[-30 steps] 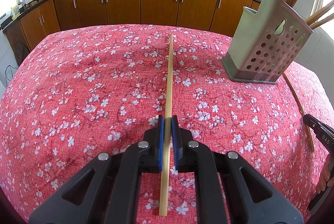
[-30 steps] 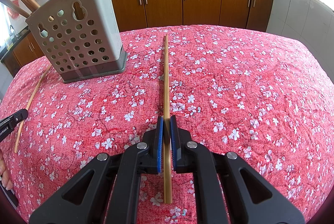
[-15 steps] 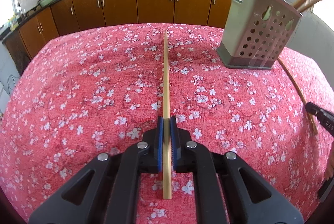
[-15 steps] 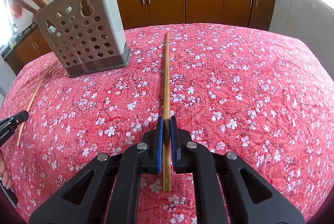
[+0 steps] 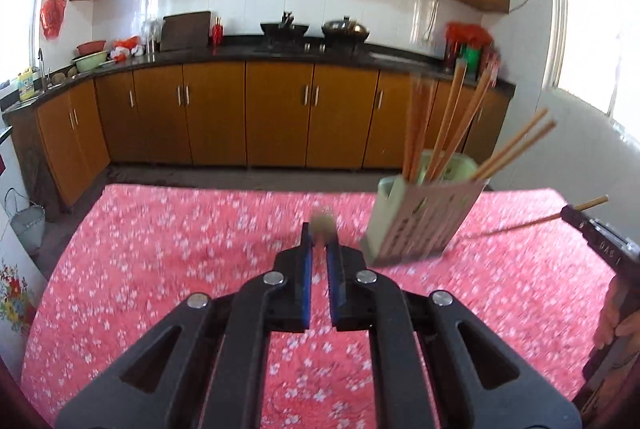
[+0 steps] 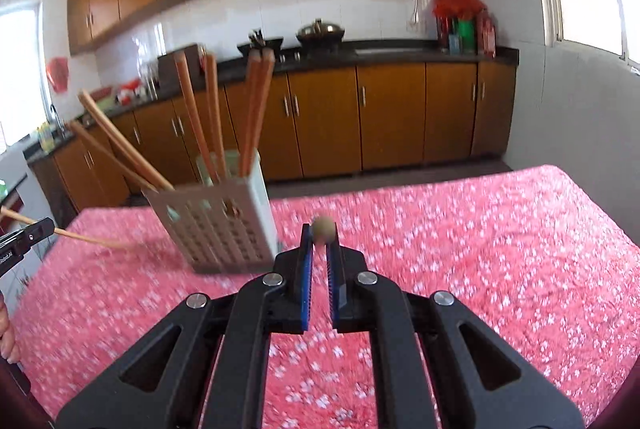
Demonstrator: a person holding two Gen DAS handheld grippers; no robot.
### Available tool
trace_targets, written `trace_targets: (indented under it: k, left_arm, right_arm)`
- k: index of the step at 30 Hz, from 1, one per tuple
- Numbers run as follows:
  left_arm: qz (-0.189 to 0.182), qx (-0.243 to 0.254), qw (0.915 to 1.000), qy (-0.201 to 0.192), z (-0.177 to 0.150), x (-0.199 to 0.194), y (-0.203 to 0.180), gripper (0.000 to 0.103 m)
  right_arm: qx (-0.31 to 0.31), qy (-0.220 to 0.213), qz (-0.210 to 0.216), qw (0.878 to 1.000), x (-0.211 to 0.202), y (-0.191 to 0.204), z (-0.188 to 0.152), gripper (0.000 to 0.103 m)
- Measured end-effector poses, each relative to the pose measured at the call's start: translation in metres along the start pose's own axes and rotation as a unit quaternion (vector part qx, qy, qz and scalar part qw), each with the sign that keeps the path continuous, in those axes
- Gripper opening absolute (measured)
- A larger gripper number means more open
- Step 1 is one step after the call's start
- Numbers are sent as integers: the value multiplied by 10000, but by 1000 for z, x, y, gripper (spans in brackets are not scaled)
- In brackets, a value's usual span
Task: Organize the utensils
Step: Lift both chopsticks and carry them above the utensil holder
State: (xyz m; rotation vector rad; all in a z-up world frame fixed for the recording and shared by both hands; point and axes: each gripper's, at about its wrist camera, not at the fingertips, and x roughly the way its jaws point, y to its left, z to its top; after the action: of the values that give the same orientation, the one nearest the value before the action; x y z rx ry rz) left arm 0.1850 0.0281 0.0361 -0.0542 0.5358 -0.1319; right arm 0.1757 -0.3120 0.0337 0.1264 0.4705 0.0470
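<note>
Now both chopsticks [image 5: 322, 223] lifted end-on, cloth [image 5: 160, 249] below.

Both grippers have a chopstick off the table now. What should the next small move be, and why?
Probably carry one chopstick over the holder and tip it down into the open top. The right gripper and left gripper each pinch a chopstick seen end-on, lifted off the tablecloth, while the holder already stands with other chopsticks.

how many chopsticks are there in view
8 chopsticks: six standing in the holder, one gripped by the left gripper, one by the right gripper; more may be hidden inside.
</note>
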Motion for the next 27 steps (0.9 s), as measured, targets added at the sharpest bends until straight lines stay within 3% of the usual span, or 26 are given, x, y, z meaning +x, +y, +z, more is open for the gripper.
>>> trace_targets:
  k: [5, 10, 15, 20, 27]
  left_arm:
    - [-116, -10, 9999, -116, 12, -12, -2, 8]
    - [-475, -14, 9982, -371, 26, -39, -9, 8]
    - [-890, 42, 9925, -834, 52, -68, -38, 8]
    - [-1178, 4, 9856, -1210, 77, -81, -64, 8]
    - [-921, 222, 9832, -1561, 107, -72, -92, 8]
  right_arm:
    - [-6, -138, 82, 9999, -9, 10, 8, 7]
    - [69, -433, 485, 9979, -29, 18, 33, 7]
    - [92, -980, 935, 9907, -61, 35, 68, 7]
    - [52, -1559, 1116, 9814, -81, 52, 98, 7]
    - [-70, -2216, 867, 9712, -73, 65, 119, 7]
